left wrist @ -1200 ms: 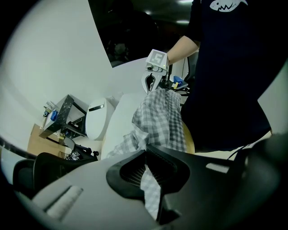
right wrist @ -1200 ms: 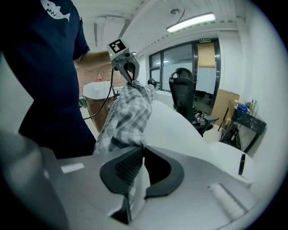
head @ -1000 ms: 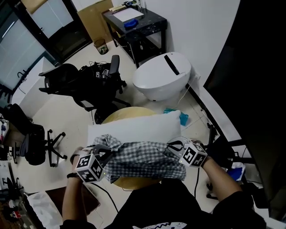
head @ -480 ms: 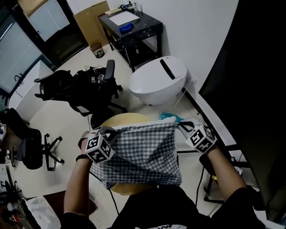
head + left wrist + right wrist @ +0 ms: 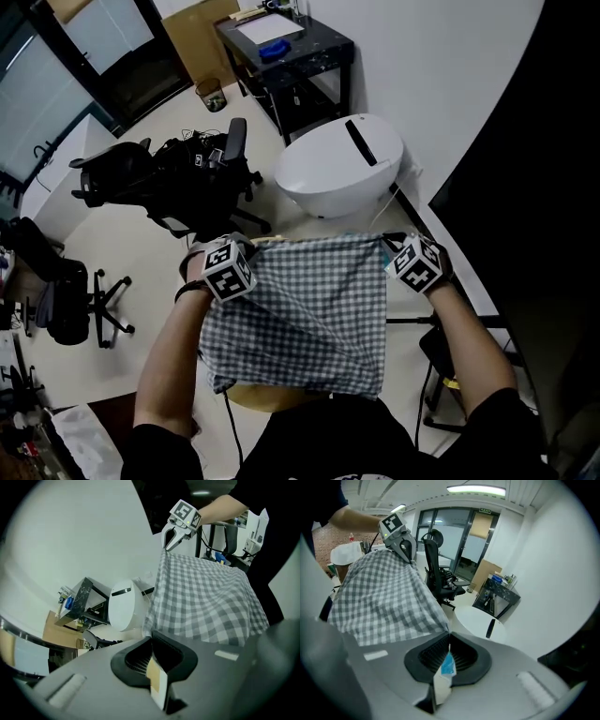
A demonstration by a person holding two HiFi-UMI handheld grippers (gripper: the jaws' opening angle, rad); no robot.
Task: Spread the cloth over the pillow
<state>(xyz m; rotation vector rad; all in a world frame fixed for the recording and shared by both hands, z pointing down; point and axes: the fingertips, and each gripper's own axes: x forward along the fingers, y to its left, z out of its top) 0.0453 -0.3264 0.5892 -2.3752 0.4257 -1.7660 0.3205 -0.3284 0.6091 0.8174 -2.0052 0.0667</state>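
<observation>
You are mid-spread: the grey-and-white checked cloth (image 5: 305, 314) is stretched flat between your two hands. Its far edge runs straight from the left gripper (image 5: 246, 251) to the right gripper (image 5: 389, 246), and its near edge hangs loose towards your body. Each gripper view shows its jaws pinched together on a far corner of the fabric, so both grips look sound and neither corner seems to be slipping. The pillow itself shows in no view. Judging by the task, it lies under the sheet on the round wooden table (image 5: 267, 401), whose rim peeks out below the near hem, so you are placing the cloth blind. The span between your hands is taut, but the near left corner looks slightly bunched and falls lower than the right. The next move probably calls for lowering both far corners together, level with each other, until the fabric settles over the far side of the pillow. Only part the jaws once the cloth rests on something. Hold the tension even as you descend, or the loose near side may drag the sheet askew. You will likely need to tug that bunched corner flat afterwards.
</observation>
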